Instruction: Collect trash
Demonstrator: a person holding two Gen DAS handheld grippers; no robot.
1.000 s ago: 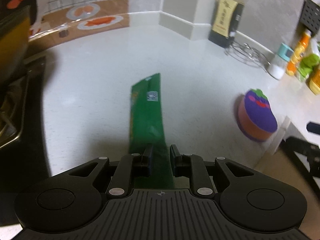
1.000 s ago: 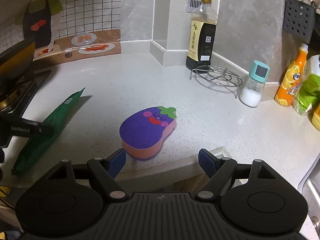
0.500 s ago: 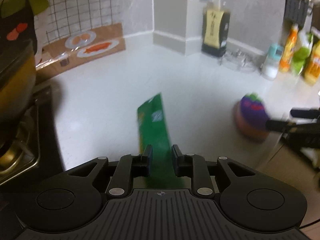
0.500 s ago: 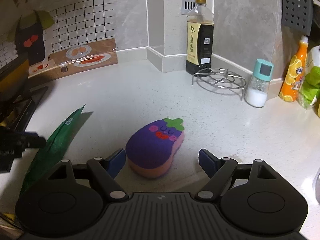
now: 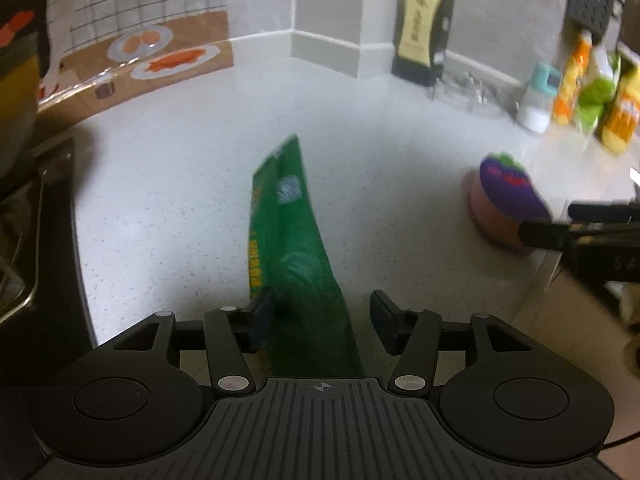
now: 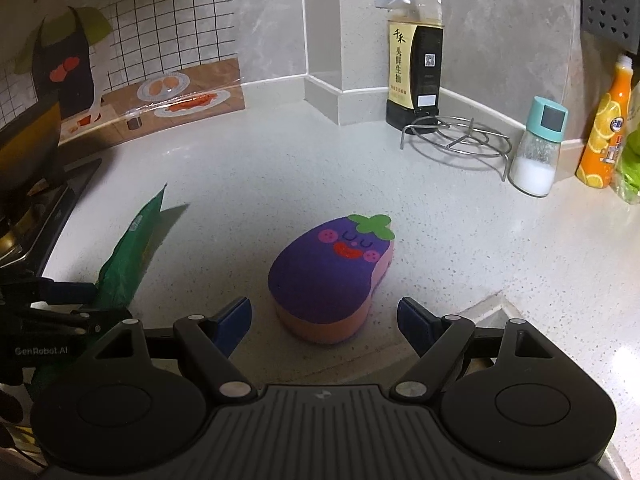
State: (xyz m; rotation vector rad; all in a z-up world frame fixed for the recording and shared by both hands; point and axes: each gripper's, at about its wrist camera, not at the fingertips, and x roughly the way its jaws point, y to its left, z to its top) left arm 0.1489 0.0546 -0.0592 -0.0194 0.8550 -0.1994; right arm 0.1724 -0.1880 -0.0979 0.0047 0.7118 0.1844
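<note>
A green snack bag (image 5: pixel 294 248) stands tilted between the fingers of my left gripper (image 5: pixel 322 322), whose jaws are open; the bag leans against the left finger (image 5: pixel 262 316). In the right wrist view the bag (image 6: pixel 130 248) is at the left, by my left gripper (image 6: pixel 60 312). My right gripper (image 6: pixel 324 322) is open and empty, its fingers on either side of the near end of a purple eggplant-shaped sponge (image 6: pixel 332 276), not touching it. The sponge also shows in the left wrist view (image 5: pixel 506 200), with the right gripper's fingers (image 5: pixel 560 236) beside it.
White countertop (image 6: pixel 280 176) with its front edge near both grippers. Soy sauce bottle (image 6: pixel 414 52), wire trivet (image 6: pixel 456 140), salt shaker (image 6: pixel 538 148) and orange bottle (image 6: pixel 604 124) stand at the back right. A stove and pan (image 6: pixel 28 168) are at the left.
My left gripper has opened from shut on the green bag; the bag now stands loose between its jaws. My right gripper has moved forward until its fingers flank the sponge.
</note>
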